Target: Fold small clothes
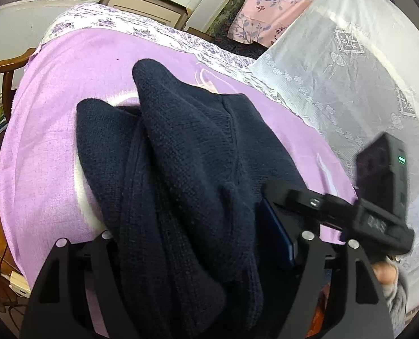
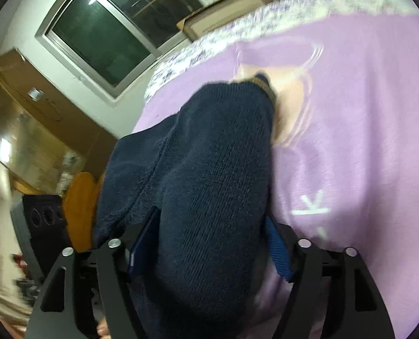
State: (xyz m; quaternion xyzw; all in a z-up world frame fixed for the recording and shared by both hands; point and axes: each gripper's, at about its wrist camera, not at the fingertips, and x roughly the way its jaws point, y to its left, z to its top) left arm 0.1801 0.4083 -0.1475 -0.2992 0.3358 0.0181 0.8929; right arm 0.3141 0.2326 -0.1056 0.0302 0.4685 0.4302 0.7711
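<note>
- Your left gripper and right gripper gape wide around the navy knit sweater, pads seemingly not pinching.
- Lift now and the bunched fold probably slumps onto the purple blanket.

A bed carries everything. Its floral sheet shows along the far edge. Spread over that lies a purple blanket with pale printed lines and letters. A navy knit garment lies bunched on the blanket, near its middle. Beside the blanket, a white lace cloth covers the bed's right part, and a pink floral pillow sits beyond it.
</note>
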